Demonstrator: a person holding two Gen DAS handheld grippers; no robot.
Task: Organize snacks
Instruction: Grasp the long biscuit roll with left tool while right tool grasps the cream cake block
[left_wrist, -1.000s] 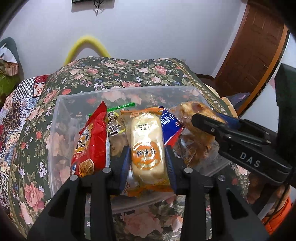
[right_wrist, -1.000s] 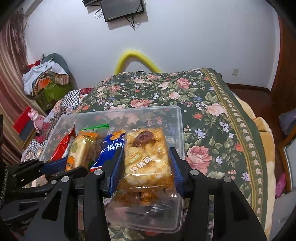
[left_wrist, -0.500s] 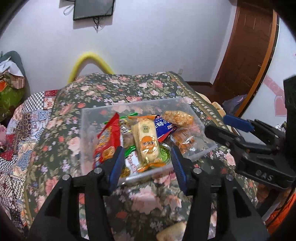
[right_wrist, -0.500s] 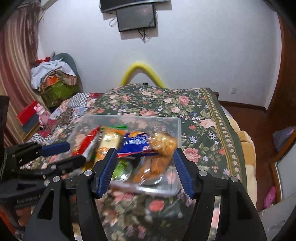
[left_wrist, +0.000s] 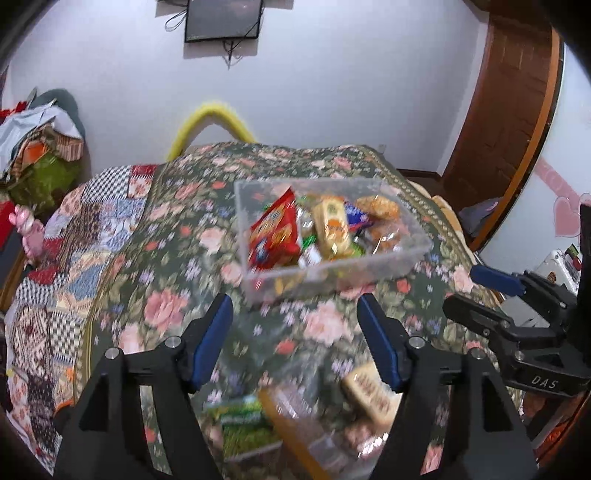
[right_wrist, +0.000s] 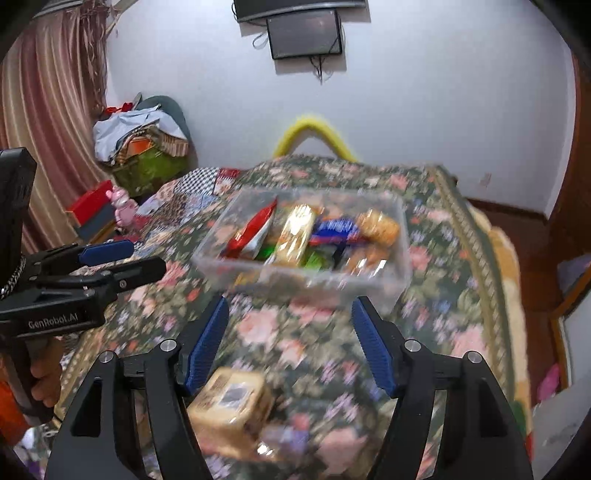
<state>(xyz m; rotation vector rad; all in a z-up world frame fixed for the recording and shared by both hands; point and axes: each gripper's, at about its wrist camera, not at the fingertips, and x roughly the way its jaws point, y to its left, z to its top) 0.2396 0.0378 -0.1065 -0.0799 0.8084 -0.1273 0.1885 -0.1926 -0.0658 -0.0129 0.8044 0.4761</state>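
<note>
A clear plastic bin (left_wrist: 406, 258) (right_wrist: 400, 236) sits on the floral bedspread. It holds a red packet (left_wrist: 275, 230) (right_wrist: 251, 232), a yellow bun pack (left_wrist: 332, 225) (right_wrist: 295, 234), a blue packet (right_wrist: 334, 229) and a brown pastry pack (left_wrist: 378, 206) (right_wrist: 380, 223). My left gripper (left_wrist: 295, 332) is open and empty, well back from the bin. My right gripper (right_wrist: 291, 332) is open and empty, also back from the bin. Loose snacks lie near me: a green packet (left_wrist: 243, 417), a tan cake pack (left_wrist: 369, 395) and a tan pack (right_wrist: 229, 406).
The floral bedspread (left_wrist: 166, 258) covers the bed. A patchwork quilt (left_wrist: 55, 266) lies at the left. A wooden door (left_wrist: 506, 96) is at the right. A wall screen (right_wrist: 304, 33) hangs above. A pile of clothes (right_wrist: 144, 140) sits at the far left.
Both grippers let go of their packs in the bin, opened wide and pulled back and up. The bin now looks smaller and farther away. Loose snacks near me came into view.
</note>
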